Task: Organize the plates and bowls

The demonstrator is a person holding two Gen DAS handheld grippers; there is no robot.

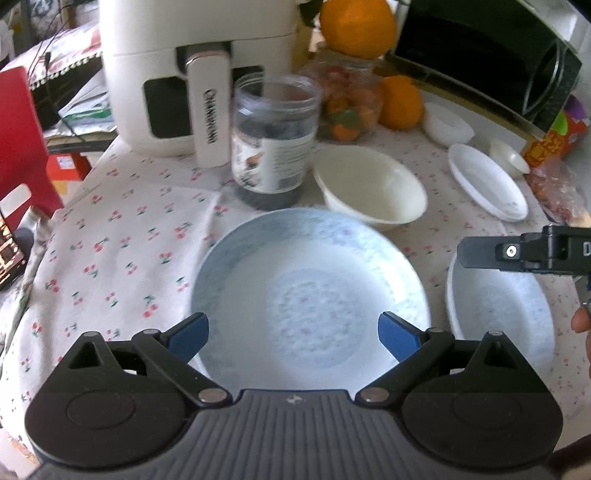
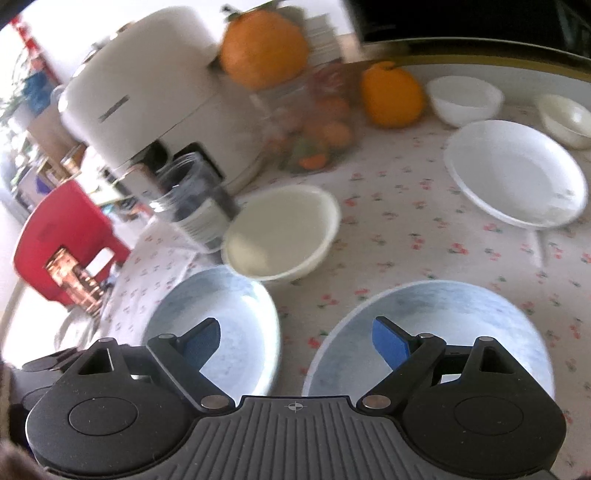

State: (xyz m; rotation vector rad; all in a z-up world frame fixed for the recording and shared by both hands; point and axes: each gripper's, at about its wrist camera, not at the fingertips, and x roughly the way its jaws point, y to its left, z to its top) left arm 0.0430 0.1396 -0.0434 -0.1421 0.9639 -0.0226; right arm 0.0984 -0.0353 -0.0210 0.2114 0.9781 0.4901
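Cherry-print cloth covers my bench (image 1: 122, 229), crowded at the back with a white appliance (image 1: 166, 74), a clear jar (image 1: 273, 136) and oranges (image 1: 356, 26). My left gripper (image 1: 293, 332) hangs over a pale blue plate (image 1: 310, 266), jaws wide apart and empty. A second blue plate (image 2: 461, 314) lies just beside it on the right, under my right gripper (image 2: 295, 338), whose jaws also stand apart with nothing between them. Behind the plates sits a cream bowl (image 1: 369, 184); farther right, a white plate (image 2: 517, 173).
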